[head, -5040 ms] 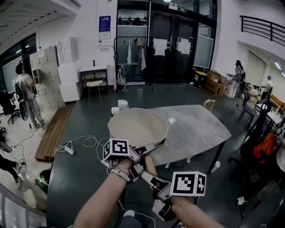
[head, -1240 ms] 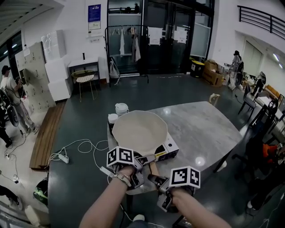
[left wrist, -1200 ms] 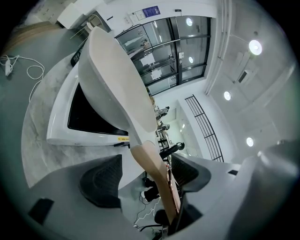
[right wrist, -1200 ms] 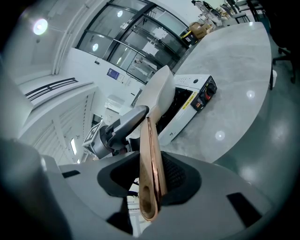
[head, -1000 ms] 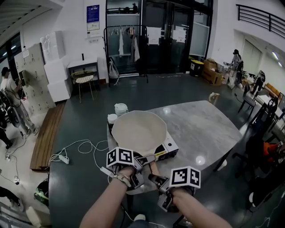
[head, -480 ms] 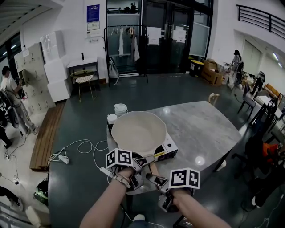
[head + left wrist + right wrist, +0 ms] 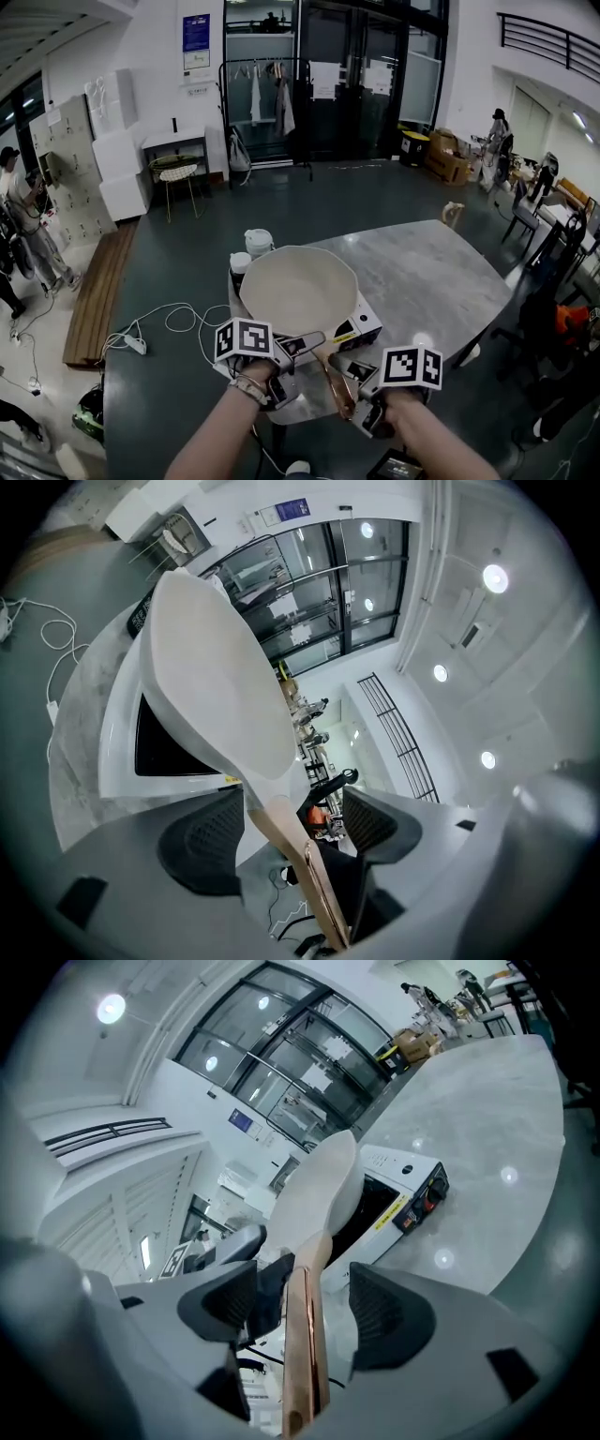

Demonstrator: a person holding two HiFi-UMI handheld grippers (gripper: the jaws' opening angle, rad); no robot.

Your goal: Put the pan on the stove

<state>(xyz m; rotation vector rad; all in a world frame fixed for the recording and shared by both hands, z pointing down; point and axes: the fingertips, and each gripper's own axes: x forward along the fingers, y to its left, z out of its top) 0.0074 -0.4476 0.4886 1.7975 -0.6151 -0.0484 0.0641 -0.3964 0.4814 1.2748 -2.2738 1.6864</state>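
Pan [image 7: 298,289] seated on stove [image 7: 364,325] at table [image 7: 441,272] corner; handle [image 7: 302,1335] points toward me, so both tongs reach it. Placement judged done. My right gripper [image 7: 300,1302]: jaws just opened wide, straddling handle, pads clear. My left gripper [image 7: 291,822]: jaws apart, handle between, unclamped.

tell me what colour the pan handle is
Shiny copper; the pan handle shows best in the right gripper view.

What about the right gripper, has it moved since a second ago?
Yes. The right gripper has backed off rightward from the stove; its fingers have just been opening, with the pan handle loose between them.
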